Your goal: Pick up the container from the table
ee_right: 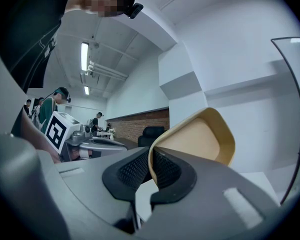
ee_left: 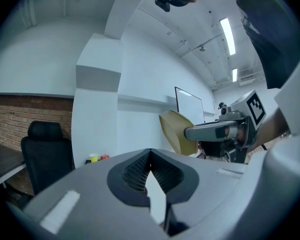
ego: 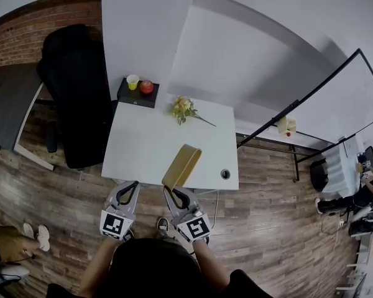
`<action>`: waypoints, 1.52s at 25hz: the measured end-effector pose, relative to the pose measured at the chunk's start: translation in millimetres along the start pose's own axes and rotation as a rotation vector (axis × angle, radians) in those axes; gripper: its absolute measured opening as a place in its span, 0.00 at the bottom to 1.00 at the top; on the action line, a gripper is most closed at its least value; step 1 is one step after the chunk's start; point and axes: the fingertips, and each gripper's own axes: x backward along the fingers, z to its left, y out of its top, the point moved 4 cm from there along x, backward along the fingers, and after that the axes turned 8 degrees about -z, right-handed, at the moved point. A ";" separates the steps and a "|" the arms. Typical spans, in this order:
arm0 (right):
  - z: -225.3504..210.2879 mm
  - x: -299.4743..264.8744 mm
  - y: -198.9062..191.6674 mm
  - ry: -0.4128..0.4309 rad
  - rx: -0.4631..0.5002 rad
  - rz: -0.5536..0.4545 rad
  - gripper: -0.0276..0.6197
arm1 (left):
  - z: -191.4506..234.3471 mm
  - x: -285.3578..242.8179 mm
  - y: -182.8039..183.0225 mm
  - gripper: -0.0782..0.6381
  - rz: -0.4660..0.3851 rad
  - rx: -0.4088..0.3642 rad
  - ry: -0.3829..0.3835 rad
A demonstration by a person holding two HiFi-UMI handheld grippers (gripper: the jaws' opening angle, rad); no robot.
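Note:
A tan, open container (ego: 182, 165) hangs tilted above the near edge of the white table (ego: 143, 141). My right gripper (ego: 173, 192) is shut on its rim, which passes between the pads in the right gripper view (ee_right: 151, 160); the container's body (ee_right: 200, 139) rises beyond them to the right. My left gripper (ego: 130, 190) hovers beside it at the table's front edge, shut with nothing between its pads (ee_left: 150, 153). The left gripper view also shows the container (ee_left: 175, 131) and the right gripper (ee_left: 215, 132) off to the right.
On the table's far side lie a bunch of flowers (ego: 185, 109) and a black box (ego: 137, 97) carrying a yellow cup (ego: 132, 81) and a red apple (ego: 147, 86). A black chair (ego: 74, 92) stands at the left, a whiteboard (ego: 323, 98) at the right.

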 end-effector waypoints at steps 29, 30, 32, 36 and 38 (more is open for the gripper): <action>-2.5 -3.6 -0.9 0.007 -0.003 0.008 0.09 | 3.9 -0.2 -5.1 0.10 -0.006 -0.024 0.003; -2.8 -3.7 -1.0 0.006 -0.003 0.009 0.09 | 3.8 -0.4 -5.6 0.10 -0.008 -0.026 0.002; -3.2 -3.4 -0.8 0.007 -0.004 0.009 0.09 | 2.7 -0.8 -5.5 0.10 -0.007 -0.025 0.001; -3.7 -3.2 -0.1 0.007 -0.004 0.007 0.09 | -0.6 -1.4 -2.9 0.10 0.031 0.007 0.002; -3.1 -3.6 -1.2 0.007 -0.003 0.009 0.09 | 1.1 -1.1 -4.8 0.10 0.010 -0.009 0.002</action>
